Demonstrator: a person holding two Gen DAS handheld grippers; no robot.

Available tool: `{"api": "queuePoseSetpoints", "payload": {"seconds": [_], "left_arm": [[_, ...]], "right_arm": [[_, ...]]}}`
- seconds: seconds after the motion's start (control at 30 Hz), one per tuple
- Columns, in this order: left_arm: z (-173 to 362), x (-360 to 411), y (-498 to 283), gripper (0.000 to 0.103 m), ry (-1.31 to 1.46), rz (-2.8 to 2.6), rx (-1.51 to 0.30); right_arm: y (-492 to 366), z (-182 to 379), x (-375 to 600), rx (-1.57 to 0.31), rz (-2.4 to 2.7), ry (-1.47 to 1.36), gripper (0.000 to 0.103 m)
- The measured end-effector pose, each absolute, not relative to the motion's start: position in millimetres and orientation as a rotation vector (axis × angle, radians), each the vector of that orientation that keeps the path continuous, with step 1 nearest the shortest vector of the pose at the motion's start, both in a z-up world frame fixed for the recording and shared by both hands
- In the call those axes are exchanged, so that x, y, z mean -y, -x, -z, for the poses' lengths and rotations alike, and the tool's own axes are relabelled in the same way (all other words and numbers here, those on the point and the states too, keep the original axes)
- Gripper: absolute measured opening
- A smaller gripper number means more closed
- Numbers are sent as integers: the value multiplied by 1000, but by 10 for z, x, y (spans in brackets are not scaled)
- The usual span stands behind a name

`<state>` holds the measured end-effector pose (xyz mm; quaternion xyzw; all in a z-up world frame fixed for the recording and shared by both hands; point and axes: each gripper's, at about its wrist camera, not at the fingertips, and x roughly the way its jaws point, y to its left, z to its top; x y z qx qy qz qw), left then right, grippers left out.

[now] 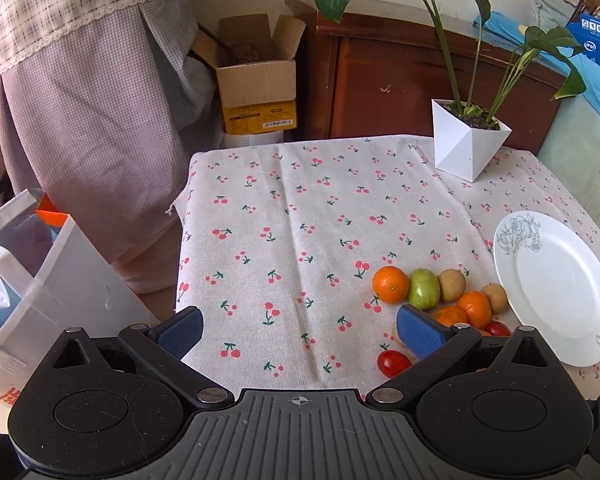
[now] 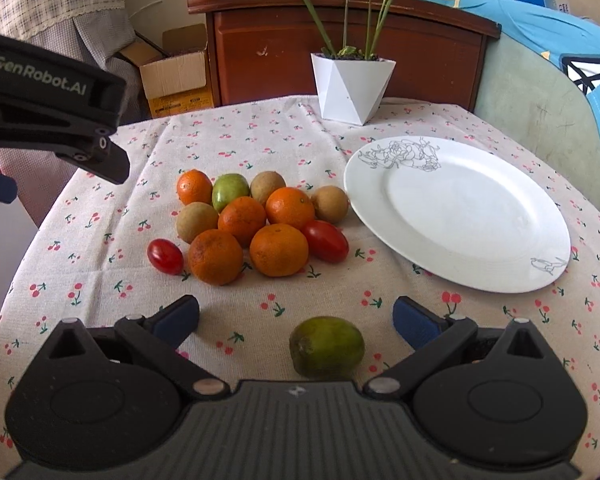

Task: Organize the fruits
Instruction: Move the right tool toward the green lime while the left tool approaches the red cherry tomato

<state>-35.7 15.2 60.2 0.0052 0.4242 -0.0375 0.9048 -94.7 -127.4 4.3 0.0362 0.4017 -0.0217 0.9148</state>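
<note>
Fruits: oranges, brown fruits, one green fruit and two red tomatoes clustered on the cherry-print tablecloth, just left of the empty white plate | lone green fruit lies between the right gripper's wide-spread fingers, untouched | left gripper spread wide, holding nothing, beside the cluster

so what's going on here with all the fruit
A person holds tongs in each hand over a cherry-print table. The right tongs are open around a lone green fruit; the left tongs hang open, holding nothing. Oranges, tomatoes and brown fruit sit piled beside a white plate with nothing on it yet.
</note>
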Motion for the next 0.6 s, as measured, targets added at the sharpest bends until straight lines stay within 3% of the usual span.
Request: {"api": "queuePoseSetpoints", "payload": {"seconds": [0.13,0.6], "left_arm": [[-635,-151,406,103,-27,90,-871],[-675,-269,505,103,-32,54,-873]], "right_arm": [[871,-104,1276,-929,17,-79,102],[1061,-497,1367,-894,79,-150,102]]}}
